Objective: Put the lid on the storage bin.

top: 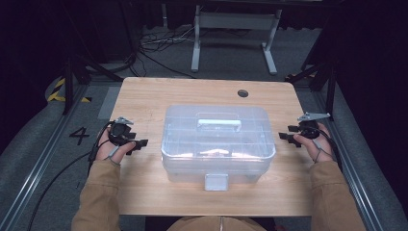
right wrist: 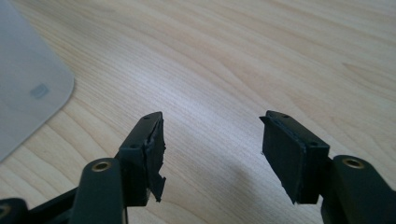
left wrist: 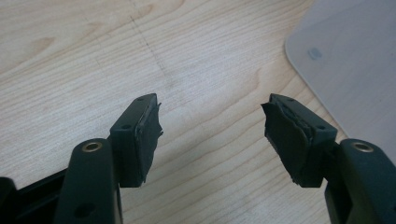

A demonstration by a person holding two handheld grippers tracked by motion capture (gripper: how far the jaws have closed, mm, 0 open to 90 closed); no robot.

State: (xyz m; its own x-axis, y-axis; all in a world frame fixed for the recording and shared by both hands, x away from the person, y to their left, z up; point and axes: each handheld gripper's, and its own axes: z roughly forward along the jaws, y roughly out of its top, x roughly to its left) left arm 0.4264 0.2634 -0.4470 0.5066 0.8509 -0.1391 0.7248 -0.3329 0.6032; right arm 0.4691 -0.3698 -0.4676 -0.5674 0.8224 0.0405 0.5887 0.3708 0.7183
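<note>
Jaws spread wide on both, empty. Left gripper (top: 136, 143) at box's 9 o'clock, right gripper (top: 285, 138) at 3 o'clock. Clear box (top: 217, 144) at table (top: 144, 96) centre, long axis 9-to-3, lid on. Both about equally near.

Both forearms in tan sleeves enter from the bottom edge, spread wide apart. Left hand (top: 109, 144) grips the black two-jaw left gripper (top: 143, 143), jaws pointing inward to the person's right. Right hand (top: 313, 139) grips the matching black right gripper (top: 281, 136), pointing inward to the left. Both grippers' black padded fingers (left wrist: 140, 135) (right wrist: 144, 149) stand wide apart, nothing between them
</note>
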